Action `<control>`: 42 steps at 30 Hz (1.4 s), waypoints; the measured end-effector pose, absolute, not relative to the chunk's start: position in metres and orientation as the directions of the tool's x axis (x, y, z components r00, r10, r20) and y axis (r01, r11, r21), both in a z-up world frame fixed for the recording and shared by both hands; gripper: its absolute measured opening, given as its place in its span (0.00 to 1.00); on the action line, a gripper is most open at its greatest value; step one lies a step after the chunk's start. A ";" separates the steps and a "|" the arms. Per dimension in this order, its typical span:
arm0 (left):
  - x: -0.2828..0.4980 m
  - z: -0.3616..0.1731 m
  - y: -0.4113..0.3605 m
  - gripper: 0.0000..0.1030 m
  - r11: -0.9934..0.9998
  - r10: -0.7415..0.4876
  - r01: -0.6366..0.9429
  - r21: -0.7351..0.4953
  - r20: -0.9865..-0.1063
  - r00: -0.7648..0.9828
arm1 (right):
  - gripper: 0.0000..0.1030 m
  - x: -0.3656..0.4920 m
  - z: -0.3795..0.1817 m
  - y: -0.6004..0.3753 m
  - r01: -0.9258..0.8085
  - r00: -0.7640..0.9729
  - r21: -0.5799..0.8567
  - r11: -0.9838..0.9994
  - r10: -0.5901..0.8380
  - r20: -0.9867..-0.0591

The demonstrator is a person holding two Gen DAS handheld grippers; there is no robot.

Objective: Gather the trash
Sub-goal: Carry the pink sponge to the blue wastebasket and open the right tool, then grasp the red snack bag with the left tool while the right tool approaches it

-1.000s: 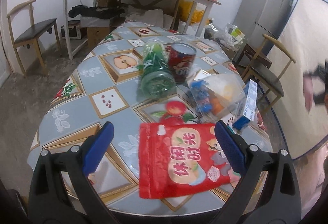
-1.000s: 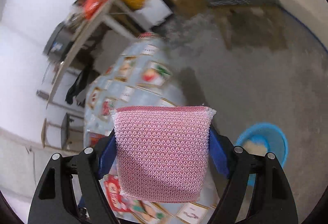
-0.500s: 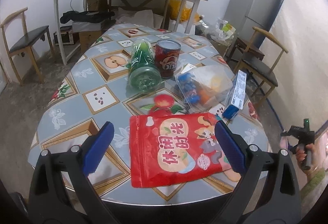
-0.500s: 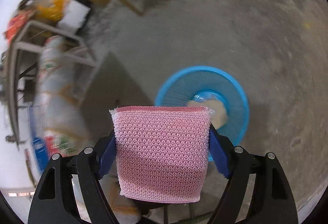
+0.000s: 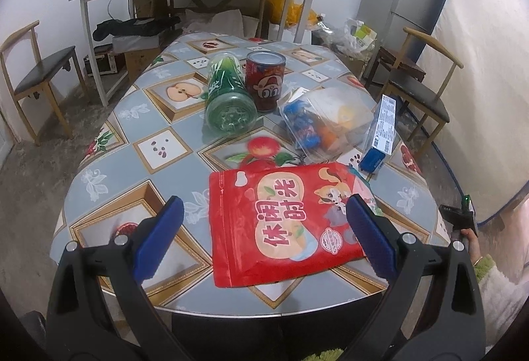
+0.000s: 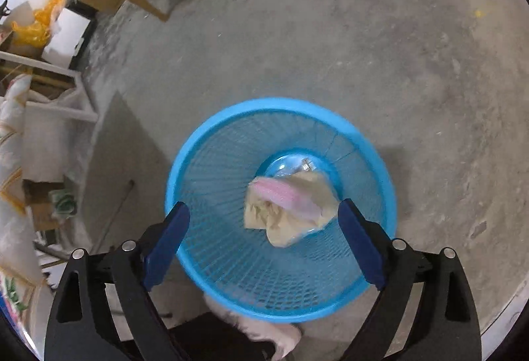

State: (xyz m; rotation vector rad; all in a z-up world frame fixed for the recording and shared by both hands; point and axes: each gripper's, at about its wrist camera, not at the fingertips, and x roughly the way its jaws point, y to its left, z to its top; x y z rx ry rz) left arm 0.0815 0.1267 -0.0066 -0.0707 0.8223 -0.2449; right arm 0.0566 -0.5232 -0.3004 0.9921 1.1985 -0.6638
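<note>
Pink mesh sponge [image 6: 287, 199], blurred, inside blue basket [image 6: 211, 162]

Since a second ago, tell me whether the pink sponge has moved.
Yes. The pink sponge has dropped from the right gripper, whose jaws have just been opening, and lies inside the blue basket on the floor.

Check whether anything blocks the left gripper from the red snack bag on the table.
Nothing visible does. The left gripper hovers with open jaws right over the red snack bag, which lies flat at the table's near edge. The bottle and can sit farther back.
</note>
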 end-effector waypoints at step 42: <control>0.036 -0.070 0.144 0.31 0.868 -0.494 0.271 -0.415 -0.686 0.534 | 0.36 0.126 -0.086 -0.090 -0.169 0.401 0.256 0.952 0.304 -0.864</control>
